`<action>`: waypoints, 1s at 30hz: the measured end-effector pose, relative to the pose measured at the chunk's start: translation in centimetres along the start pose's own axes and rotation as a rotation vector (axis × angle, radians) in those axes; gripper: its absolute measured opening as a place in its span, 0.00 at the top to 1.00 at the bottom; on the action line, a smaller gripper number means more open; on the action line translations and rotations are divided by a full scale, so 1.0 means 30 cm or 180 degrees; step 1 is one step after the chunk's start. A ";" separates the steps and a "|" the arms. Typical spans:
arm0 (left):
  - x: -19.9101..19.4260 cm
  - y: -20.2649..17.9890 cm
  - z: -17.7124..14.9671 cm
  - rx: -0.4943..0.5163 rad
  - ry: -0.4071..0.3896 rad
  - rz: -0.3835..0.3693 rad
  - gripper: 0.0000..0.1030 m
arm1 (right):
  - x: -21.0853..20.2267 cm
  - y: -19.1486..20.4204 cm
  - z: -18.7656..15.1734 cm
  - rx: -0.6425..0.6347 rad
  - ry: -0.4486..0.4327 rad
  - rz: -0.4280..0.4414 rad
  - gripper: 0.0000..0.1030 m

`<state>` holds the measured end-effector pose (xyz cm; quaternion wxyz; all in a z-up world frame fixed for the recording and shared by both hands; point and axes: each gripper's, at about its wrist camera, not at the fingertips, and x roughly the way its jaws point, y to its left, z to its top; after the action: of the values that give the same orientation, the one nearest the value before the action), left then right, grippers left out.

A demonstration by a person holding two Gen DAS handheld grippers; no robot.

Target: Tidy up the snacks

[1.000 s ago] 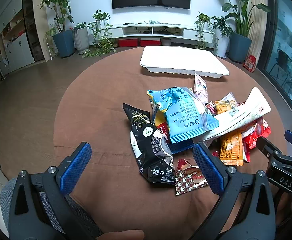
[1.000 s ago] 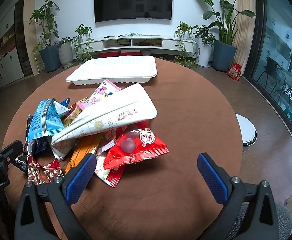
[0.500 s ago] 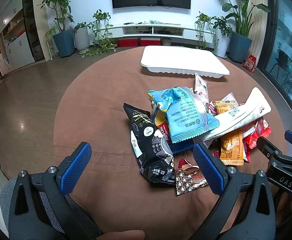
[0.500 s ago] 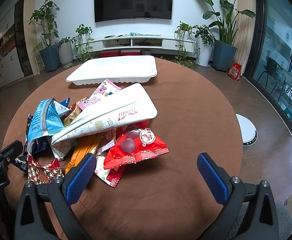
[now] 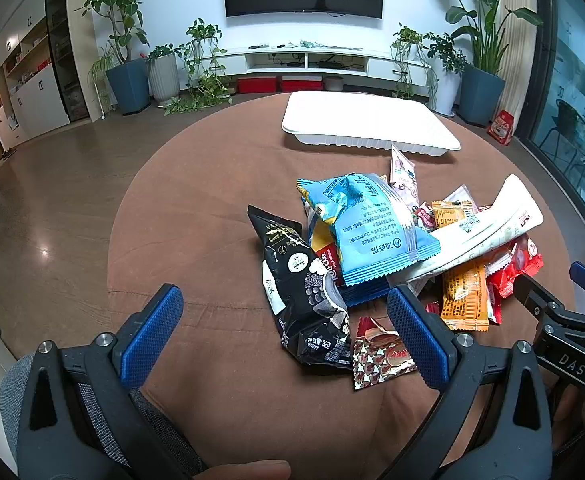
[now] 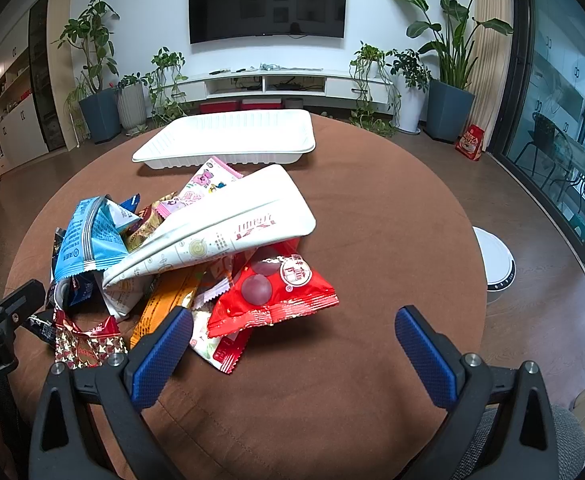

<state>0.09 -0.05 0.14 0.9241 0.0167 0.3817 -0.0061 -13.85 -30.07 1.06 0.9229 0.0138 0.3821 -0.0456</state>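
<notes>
A pile of snack packets lies on the round brown table [image 5: 212, 208]: a black bag [image 5: 300, 284], a light blue bag [image 5: 368, 228], a long white bag [image 5: 480, 236], an orange bar [image 5: 464, 292] and a red star-print packet [image 5: 380, 356]. In the right wrist view the white bag [image 6: 228, 228] lies over a red bag [image 6: 272, 288]. A white tray [image 5: 368, 124] sits empty behind the pile, also seen in the right wrist view [image 6: 232, 140]. My left gripper [image 5: 284, 332] is open just before the black bag. My right gripper [image 6: 292, 344] is open near the red bag.
A white round robot vacuum [image 6: 492, 260] stands on the floor right of the table. Potted plants [image 5: 128, 64] and a TV console [image 5: 312, 60] line the back wall. The right gripper's frame [image 5: 560, 332] shows at the left view's right edge.
</notes>
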 end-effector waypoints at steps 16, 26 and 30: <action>0.004 0.003 -0.001 -0.0004 0.0005 -0.0001 0.00 | 0.000 0.000 0.000 0.0000 0.0005 0.0001 0.00; 0.005 0.004 -0.003 -0.0009 0.0004 0.0004 0.00 | 0.000 -0.001 -0.001 0.0001 0.0007 0.0000 0.00; 0.005 0.006 -0.004 -0.0009 0.0008 0.0002 0.00 | 0.000 -0.001 -0.001 -0.0004 0.0006 0.0000 0.00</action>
<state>0.13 0.14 -0.04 0.9237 0.0155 0.3829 -0.0053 -13.87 -30.09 1.05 0.9225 0.0132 0.3831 -0.0453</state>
